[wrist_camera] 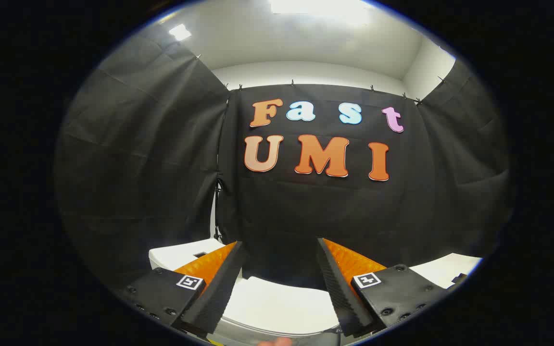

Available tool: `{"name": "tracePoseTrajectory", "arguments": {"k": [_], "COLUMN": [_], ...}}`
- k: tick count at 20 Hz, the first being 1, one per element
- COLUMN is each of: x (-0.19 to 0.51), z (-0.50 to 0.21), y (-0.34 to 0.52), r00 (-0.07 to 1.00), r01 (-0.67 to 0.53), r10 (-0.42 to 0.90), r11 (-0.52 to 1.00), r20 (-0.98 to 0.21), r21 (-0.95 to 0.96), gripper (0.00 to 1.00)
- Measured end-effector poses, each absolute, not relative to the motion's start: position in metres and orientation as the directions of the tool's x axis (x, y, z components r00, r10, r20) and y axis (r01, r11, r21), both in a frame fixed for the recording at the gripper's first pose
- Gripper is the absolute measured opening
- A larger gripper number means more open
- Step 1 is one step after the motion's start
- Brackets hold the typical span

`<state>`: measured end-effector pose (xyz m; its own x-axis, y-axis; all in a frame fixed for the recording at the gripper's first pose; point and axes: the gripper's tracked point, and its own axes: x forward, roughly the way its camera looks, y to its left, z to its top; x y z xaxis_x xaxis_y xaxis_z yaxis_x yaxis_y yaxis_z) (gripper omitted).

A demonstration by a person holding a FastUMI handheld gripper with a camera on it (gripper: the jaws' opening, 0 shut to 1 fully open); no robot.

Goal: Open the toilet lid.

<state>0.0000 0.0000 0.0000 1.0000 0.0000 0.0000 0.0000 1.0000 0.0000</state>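
From my seat I see the gripper (281,250) with its two fingers spread wide apart and nothing between them — they pinch no object and point toward the black cloth wall (334,211) of the booth. The white toilet lid (277,307) lies low between and below the fingers, seemingly flat and down, though I cannot tell whether the fingers touch it. Behind the one finger sits the white tank (176,254) — and a white surface (450,266) shows beyond the other finger, against the cloth, under a pale ceiling (306,43).
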Motion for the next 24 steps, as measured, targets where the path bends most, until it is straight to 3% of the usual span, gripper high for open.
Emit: {"name": "tracePoseTrajectory", "arguments": {"k": [24], "x": [-0.0016], "z": [-0.0023], "y": [-0.0004], "r00": [1.000], "r01": [0.011], "r10": [-0.011], "r11": [1.000], "r20": [-0.006], "r21": [-0.004], "gripper": [0.98]}}
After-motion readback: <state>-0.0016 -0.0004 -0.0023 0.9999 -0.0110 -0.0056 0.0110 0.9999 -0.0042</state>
